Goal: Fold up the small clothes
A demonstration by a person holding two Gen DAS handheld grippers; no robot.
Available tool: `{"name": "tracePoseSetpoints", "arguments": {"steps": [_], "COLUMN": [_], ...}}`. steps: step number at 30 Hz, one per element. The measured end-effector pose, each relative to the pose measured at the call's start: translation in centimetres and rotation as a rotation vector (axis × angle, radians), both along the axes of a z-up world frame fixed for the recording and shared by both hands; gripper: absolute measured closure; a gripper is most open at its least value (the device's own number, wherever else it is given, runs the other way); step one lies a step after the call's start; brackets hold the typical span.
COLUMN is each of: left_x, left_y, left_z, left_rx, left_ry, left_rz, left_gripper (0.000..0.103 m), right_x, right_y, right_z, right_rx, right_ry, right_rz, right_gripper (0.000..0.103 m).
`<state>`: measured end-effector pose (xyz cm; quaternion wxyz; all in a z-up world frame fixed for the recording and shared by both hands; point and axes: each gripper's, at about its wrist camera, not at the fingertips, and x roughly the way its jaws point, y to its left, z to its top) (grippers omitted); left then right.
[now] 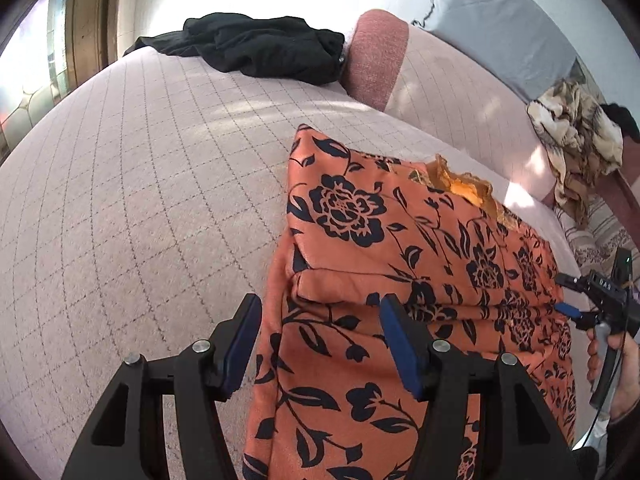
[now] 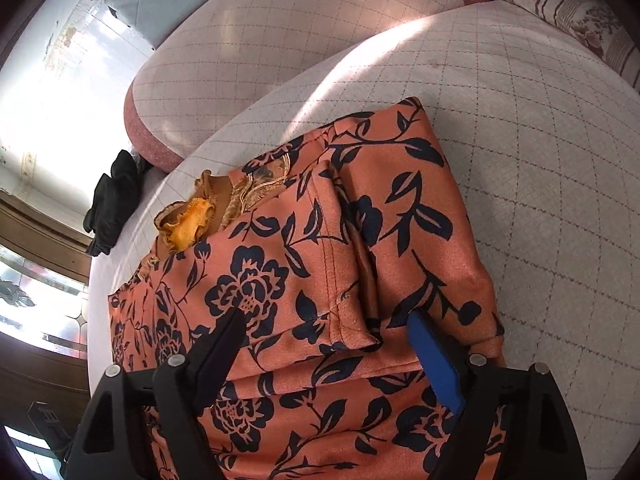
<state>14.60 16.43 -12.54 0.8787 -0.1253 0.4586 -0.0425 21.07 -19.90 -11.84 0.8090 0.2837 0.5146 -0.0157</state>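
An orange garment with a dark floral print [image 1: 392, 264] lies partly folded on the quilted pink bed [image 1: 140, 200], its yellow-gold collar [image 1: 464, 184] at the far end. It also fills the right wrist view [image 2: 320, 264]. My left gripper [image 1: 318, 320] is open, its jaws standing apart over the garment's left edge. My right gripper [image 2: 326, 330] is open, its jaws standing apart over a folded flap of the garment. The right gripper also shows at the right edge of the left wrist view [image 1: 568, 296], held by a hand.
A black garment [image 1: 256, 46] lies at the far end of the bed beside a pink bolster [image 1: 376, 60]. A beige patterned cloth [image 1: 576, 140] and a striped pillow [image 2: 580, 12] lie at the right. A grey-blue pillow [image 1: 496, 12] leans at the back.
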Motion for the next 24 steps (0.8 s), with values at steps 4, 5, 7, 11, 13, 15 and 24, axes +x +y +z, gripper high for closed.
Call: {"name": "tracePoseSetpoints", "arguments": {"steps": [4,5,7,11,13,15,24], "left_x": [1.5,1.6,1.9,1.6,1.2,0.9,-0.4], "left_y": [-0.9,-0.6,0.2,1.3,1.8,2.2,1.8], "left_z": [-2.1,-2.2,-2.1,-2.2,-2.5,-2.6,1.2], "left_rx": [0.113,0.129,0.093,0.041,0.011,-0.026,0.015], "left_ry": [0.082,0.075,0.079,0.064,0.059,0.061,-0.042], "left_rz": [-0.011,0.011,0.045,0.098,0.128,0.155,0.188], "left_gripper": [0.054,0.068,0.083,0.088,0.088,0.088,0.083], "right_x": [0.3,0.4,0.6,0.3,-0.6,-1.2,-2.2], "right_y": [0.9,1.2,1.4,2.0,1.9,1.3,-0.8], "right_z": [-0.1,-0.1,-0.1,1.8,2.8,1.5,3.4], "right_rx": [-0.003,-0.010,-0.027,-0.070,-0.078,-0.116,-0.025], "right_ry": [0.006,0.015,0.027,-0.025,-0.059,-0.023,-0.119], "right_rz": [0.023,0.033,0.049,0.065,0.060,0.036,0.021], "right_gripper": [0.037,0.046,0.076,0.093,0.093,0.092,0.015]}}
